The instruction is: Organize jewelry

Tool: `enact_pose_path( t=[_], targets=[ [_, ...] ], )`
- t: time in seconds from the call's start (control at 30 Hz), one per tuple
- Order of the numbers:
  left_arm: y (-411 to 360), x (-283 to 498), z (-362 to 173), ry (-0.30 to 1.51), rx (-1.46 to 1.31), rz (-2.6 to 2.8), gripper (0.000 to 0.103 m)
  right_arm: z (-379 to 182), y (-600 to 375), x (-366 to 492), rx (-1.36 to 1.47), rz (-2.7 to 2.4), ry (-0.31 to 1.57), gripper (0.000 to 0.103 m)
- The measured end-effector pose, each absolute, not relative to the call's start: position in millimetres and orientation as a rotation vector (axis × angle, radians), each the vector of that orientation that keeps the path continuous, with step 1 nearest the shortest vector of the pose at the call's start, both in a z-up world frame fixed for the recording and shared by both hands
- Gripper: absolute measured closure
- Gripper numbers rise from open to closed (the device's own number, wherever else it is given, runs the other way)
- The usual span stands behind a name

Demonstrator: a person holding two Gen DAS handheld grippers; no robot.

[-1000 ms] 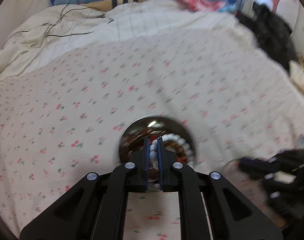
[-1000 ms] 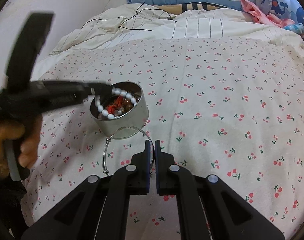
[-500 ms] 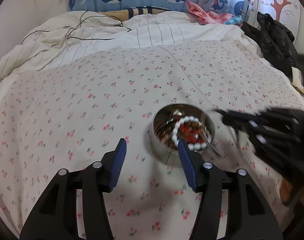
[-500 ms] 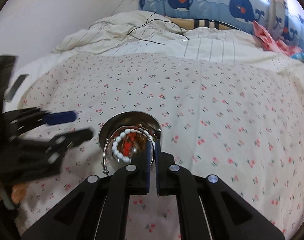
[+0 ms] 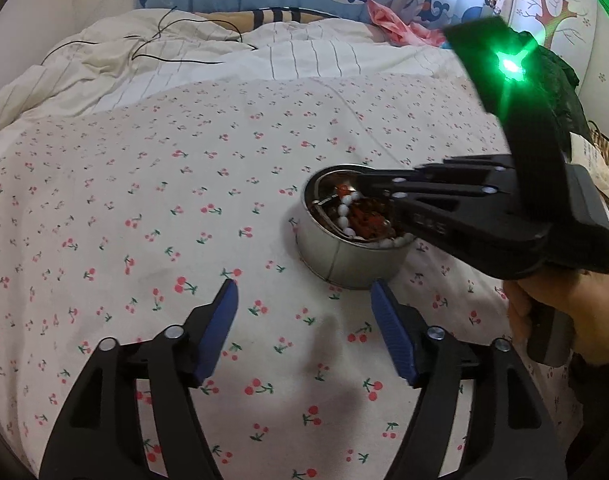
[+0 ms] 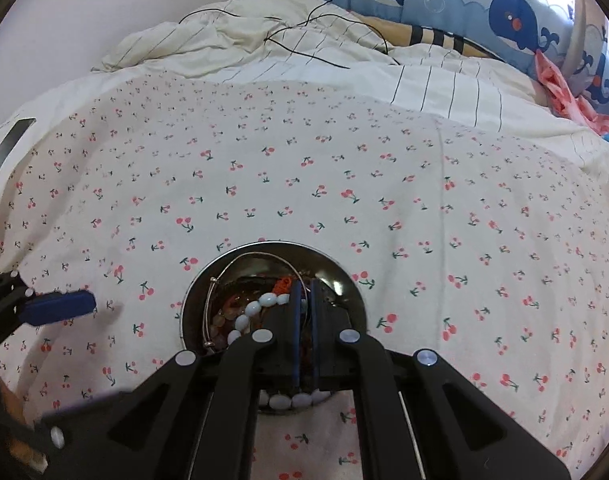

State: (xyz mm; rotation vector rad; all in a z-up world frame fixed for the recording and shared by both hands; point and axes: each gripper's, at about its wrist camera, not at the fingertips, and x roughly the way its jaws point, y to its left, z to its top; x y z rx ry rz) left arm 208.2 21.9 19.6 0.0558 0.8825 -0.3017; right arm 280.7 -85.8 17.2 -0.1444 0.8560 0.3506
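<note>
Silver bangle (image 6: 240,276) tilts on edge inside tin (image 6: 344,280), my right claw (image 6: 304,312) pinched shut on it. My left claw (image 5: 304,300), just spread wide, holds nothing, near the tin.

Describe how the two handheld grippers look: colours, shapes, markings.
The left gripper and right gripper have black angular linkage frames with silver rivets and ribbed blue pads on the fingers. The right one's black body carries a glowing green light.
</note>
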Motion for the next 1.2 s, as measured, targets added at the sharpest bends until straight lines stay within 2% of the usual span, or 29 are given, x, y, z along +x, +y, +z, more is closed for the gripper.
enact_pose_path(
  t=[0.03, 0.07, 0.1, 0.13, 0.23, 0.27, 0.33, 0.57, 0.77, 1.2],
  targets=[
    [19.6, 207.0, 18.8, 0.881, 0.063, -0.297, 0.029, 19.1, -87.0, 278.8, -0.136, 0.346, 0.848, 0.094],
    [17.8, 206.2, 18.4, 0.878, 0.071, -0.294, 0.028, 24.4, -91.4, 273.4, -0.123, 0.334, 0.817, 0.076],
    [15.8, 204.3, 18.3, 0.873, 0.08, -0.289, 0.028, 29.7, -94.6, 267.3, -0.115, 0.322, 0.785, 0.063],
    [14.1, 202.3, 18.5, 0.869, 0.086, -0.287, 0.027, 36.2, -99.7, 258.7, -0.111, 0.309, 0.744, 0.046],
    [11.1, 196.7, 22.0, 0.84, 0.107, -0.256, 0.021, 49.6, -117.6, 224.8, -0.116, 0.251, 0.673, 0.039],
    [11.4, 194.7, 22.8, 0.83, 0.105, -0.241, 0.019, 51.2, -127.5, 210.4, -0.104, 0.22, 0.659, 0.03],
    [12.6, 190.8, 23.2, 0.82, 0.097, -0.213, 0.018, 50.9, -140.9, 193.0, -0.08, 0.181, 0.653, 0.019],
    [13.5, 181.3, 17.4, 0.795, 0.087, -0.135, 0.012, 30.1, -161.7, 161.1, 0.024, 0.127, 0.708, 0.016],
    [9.8, 179.0, 13.6, 0.787, 0.118, -0.132, 0.009, 28.0, -147.8, 159.7, -0.041, 0.116, 0.68, 0.012],
    [11.2, 177.5, 14.0, 0.78, 0.1, -0.127, 0.008, 28.1, -145.7, 160.8, -0.056, 0.112, 0.671, 0.01]
  ],
)
